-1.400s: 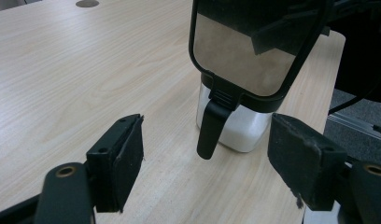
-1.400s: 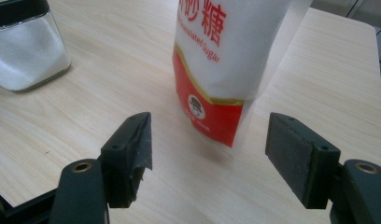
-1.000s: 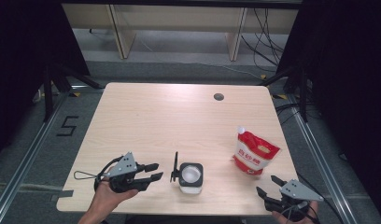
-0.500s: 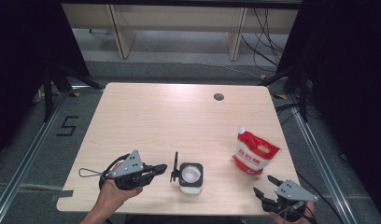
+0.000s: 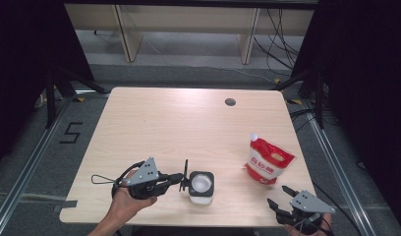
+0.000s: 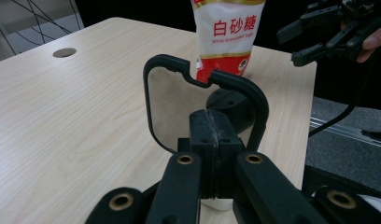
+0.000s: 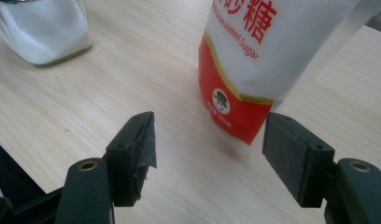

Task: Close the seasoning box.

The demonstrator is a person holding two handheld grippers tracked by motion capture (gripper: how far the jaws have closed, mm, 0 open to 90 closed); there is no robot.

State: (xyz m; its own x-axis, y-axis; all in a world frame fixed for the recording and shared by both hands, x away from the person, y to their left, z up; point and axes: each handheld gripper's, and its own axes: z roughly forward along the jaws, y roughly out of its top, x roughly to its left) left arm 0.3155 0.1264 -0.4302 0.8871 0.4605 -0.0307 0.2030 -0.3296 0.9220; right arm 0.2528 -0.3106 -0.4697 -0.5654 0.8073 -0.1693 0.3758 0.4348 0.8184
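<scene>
Just changed: the left gripper (image 5: 179, 178) has shifted rightward across the table (image 5: 188, 123) since a second ago and now meets the black lid (image 5: 185, 173) standing up at the jar's left side; its jaws have just been closing.
Left tongs: pressed together, pad against pad in the left gripper view (image 6: 212, 140), right at the foot of the lid's loop (image 6: 153, 93). Whether a thin part of the loop is caught between the pads, I cannot tell.
Right tongs: the right gripper (image 5: 279, 195) is spread wide with nothing between the pads (image 7: 209, 149); it sits near the front right corner, unmoved from a second ago, and points at the bag.
What that means: the work in hand looks like handling the jar's lid. The left hand seems to have reached its grip point, so moving the lid is likely next, while the bag waits.
Jar (image 5: 201, 186): near the front edge, about mid-table, upright, open on top. It holds white sugar, seen from above and through its clear wall (image 7: 44, 32).
Bag (image 5: 267, 164): a red and white sugar pouch standing well right of the jar, just beyond the right gripper. Its spout points up and looks capped; its contents are hidden.
</scene>
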